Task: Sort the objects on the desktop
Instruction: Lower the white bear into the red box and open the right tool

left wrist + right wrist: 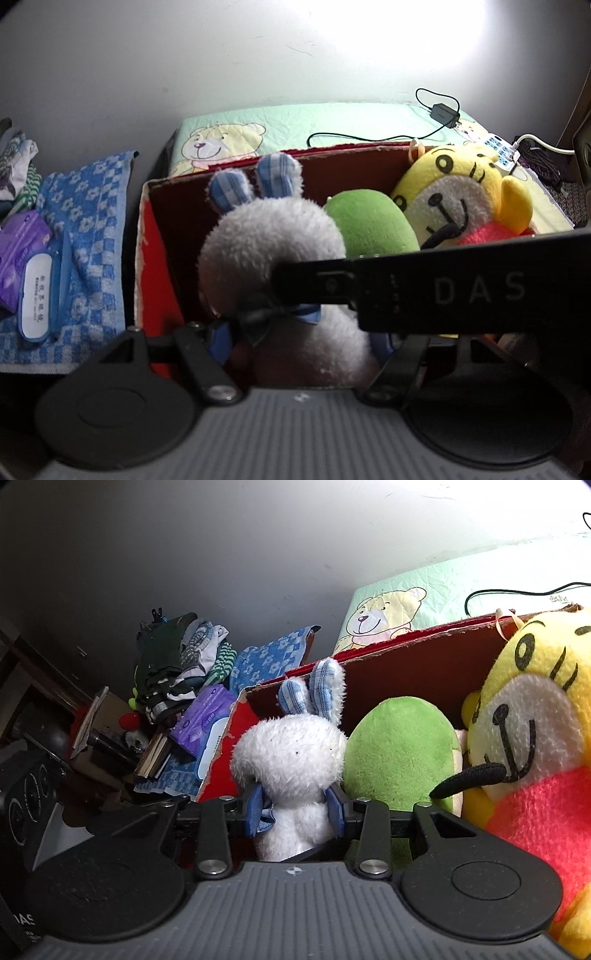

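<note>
Three soft toys are already in the red box (413,664). There is a yellow tiger toy (524,716) on one side, a green toy (399,753) in the middle, and a white bunny (291,753) with blue checked ears at the other end. So a good part of the sorting looks done.

The right tool (297,812) is closed on the white bunny. Its two blue pads press on the bunny's sides just under the head, where the body is thin. The bunny sits upright between the fingers, touching the green toy beside it. It looks like it is inside the box near the corner, but I cannot tell if its bottom rests on the box floor or hangs a little above. I think the bunny is just being put down, and the tool has not let go yet.

The left tool (299,343) is close behind the same bunny. A black bar of the other tool crosses in front of it, so I cannot tell if the left one is open or closed.

Things are left to sort, I think. Outside the box, a purple wipes pack (26,258) lies on a blue checked towel (92,229). A pile of folded clothes (184,657) sits farther back. A black charger (445,114) and its wire lie on the bear blanket (277,129) behind the box.
</note>
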The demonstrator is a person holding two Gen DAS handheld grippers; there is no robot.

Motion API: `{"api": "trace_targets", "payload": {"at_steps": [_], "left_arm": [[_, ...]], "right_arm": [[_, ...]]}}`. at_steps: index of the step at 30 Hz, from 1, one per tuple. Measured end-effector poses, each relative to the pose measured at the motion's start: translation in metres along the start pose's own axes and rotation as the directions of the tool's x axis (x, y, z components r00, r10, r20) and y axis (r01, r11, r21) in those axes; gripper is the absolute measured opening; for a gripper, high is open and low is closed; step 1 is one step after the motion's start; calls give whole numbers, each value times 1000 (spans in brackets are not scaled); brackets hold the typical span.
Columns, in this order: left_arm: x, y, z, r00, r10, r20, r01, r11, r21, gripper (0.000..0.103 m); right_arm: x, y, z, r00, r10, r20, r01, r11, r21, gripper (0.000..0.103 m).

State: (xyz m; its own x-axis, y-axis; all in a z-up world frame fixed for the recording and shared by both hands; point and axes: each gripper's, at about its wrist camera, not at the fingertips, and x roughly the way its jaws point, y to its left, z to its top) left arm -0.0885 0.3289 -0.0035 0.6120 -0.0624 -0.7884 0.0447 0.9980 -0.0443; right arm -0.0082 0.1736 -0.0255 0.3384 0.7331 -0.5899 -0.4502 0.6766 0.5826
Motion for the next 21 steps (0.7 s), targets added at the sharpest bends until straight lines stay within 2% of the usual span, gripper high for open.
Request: {"api": "trace_targets", "payload": {"at_steps": [4,9,12,21], "left_arm": [[4,-1,2,1000,-20,-16,20,1000,-1,73],[9,1,2,997,-67,-35,66,997,-31,73],[16,-3,1,997,-59,-52,58,998,-26,73],[12,2,0,996,-70,-59,67,997,-40,75]], "right_arm": [[1,2,0,998,-55,-21,54,998,-20,39],[-1,-2,-2,996,-80,-46,80,997,-11,38],[5,-3,-2,993,-93,-68,93,996,-4,38],[0,1,-5,995,-66,-71,66,998,1,44]]}}
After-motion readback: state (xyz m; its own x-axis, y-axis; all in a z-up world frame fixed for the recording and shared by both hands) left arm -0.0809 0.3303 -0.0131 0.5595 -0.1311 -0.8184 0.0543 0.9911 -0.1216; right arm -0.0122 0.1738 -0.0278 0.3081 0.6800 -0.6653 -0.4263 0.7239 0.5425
